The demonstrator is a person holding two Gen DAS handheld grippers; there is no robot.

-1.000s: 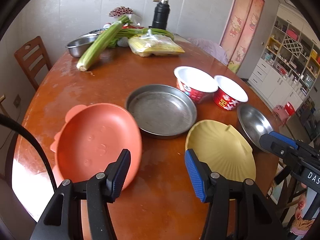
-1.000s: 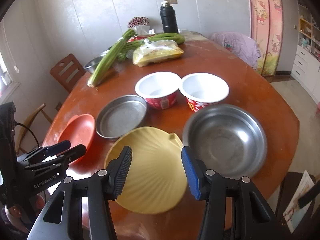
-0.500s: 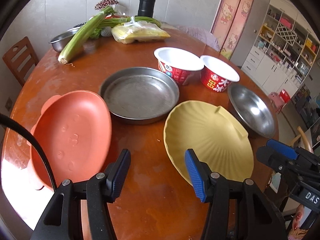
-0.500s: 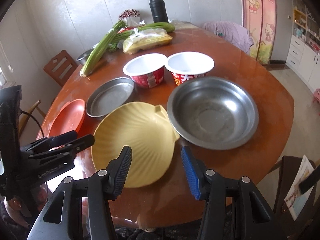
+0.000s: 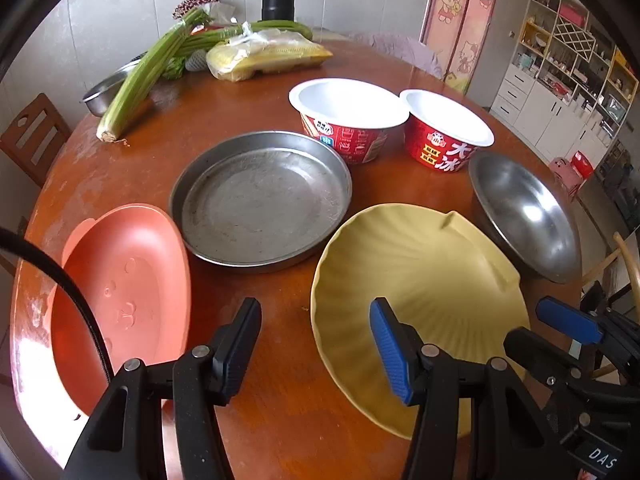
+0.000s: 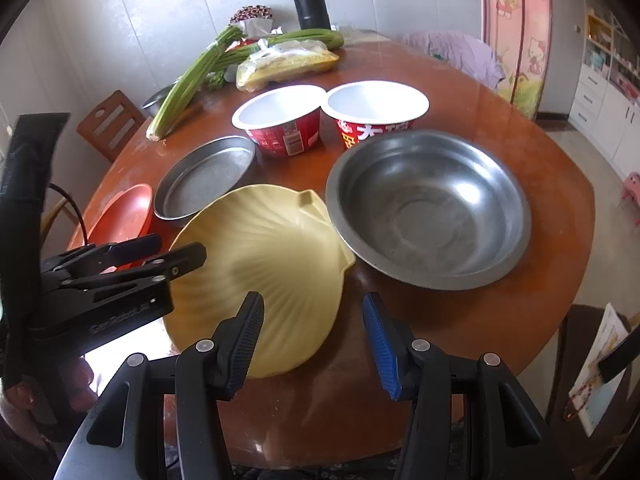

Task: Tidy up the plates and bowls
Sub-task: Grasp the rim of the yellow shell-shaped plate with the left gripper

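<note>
- The yellow shell-shaped plate (image 5: pixel 416 284) lies flat near the front edge of the round wooden table (image 5: pixel 200 120). It looks like stiff, light moulded plastic or melamine with a ribbed, glossy face, so I judge it slippery. The thin raised rim is the place to take it, pinched top and bottom.
- The left tool (image 5: pixel 316 344) hangs above the table with its jaws apart and nothing between them. Its blue pad sits over the plate's near-left rim, its black pad over bare wood between this plate and the orange plastic plate (image 5: pixel 124 292) at the left edge.
- The right tool (image 6: pixel 312 344) also stands open and empty. Its black pad overlaps the yellow plate's near rim, while its blue pad is over bare wood beside it. Whether either tool touches the rim I cannot tell.
- The flat steel pan (image 5: pixel 260 200) sits mid-table, just beyond the two plates. The steel bowl (image 6: pixel 428 208) lies to the right, its rim close against the yellow plate's hinge end. Both look rigid and heavier, with thin, slick rims.
- Two red paper noodle bowls (image 6: pixel 332 120) stand side by side behind them. They are likely light and easily crushed, so a gentle pinch at the rim suits them.
</note>
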